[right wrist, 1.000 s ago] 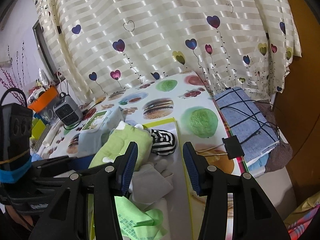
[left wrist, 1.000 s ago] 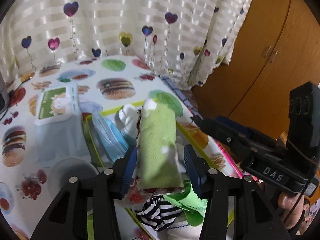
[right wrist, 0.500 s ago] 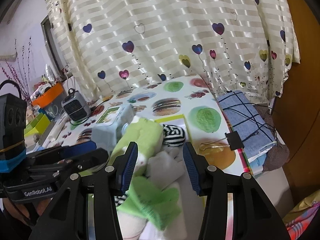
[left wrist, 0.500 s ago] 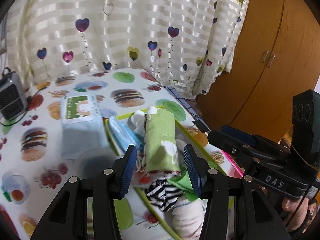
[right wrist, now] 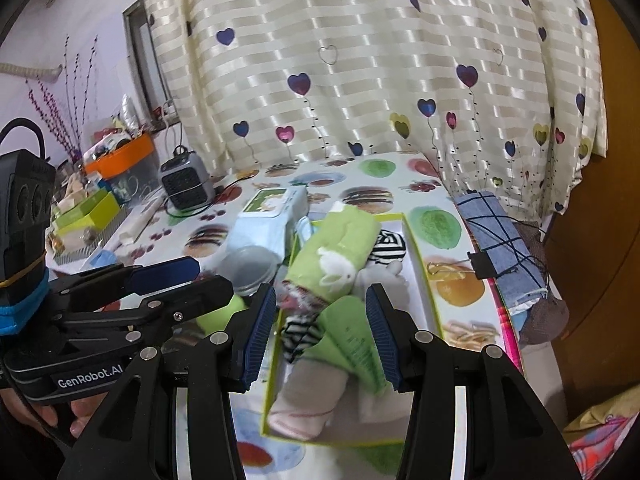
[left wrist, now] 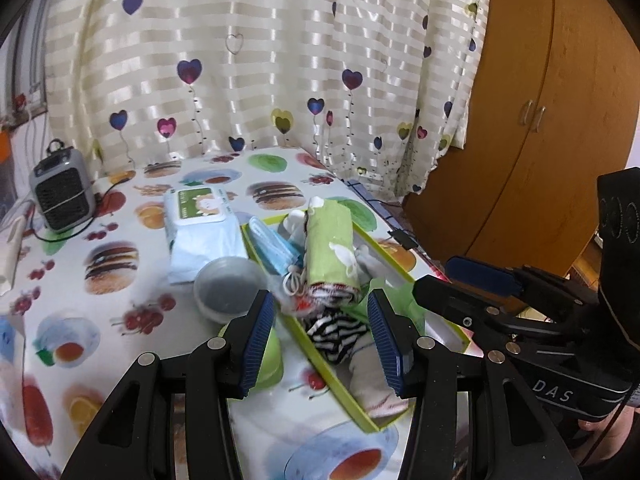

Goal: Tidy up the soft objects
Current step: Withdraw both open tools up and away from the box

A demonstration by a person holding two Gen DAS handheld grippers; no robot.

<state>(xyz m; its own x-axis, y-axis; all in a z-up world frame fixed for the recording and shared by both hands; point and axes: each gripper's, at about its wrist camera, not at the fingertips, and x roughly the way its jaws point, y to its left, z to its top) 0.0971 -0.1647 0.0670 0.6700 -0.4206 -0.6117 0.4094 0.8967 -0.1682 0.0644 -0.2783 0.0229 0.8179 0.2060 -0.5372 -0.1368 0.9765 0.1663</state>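
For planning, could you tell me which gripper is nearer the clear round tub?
Left: the left gripper hovers just short of the clear round tub; the right gripper hovers over the green-edged box beside it.

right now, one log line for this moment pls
left gripper: open, empty | right gripper: open, empty | green rolled towel: lying in tray | both above tray

A green rolled towel (white rabbit motif) lies beside a black-and-white striped sock.
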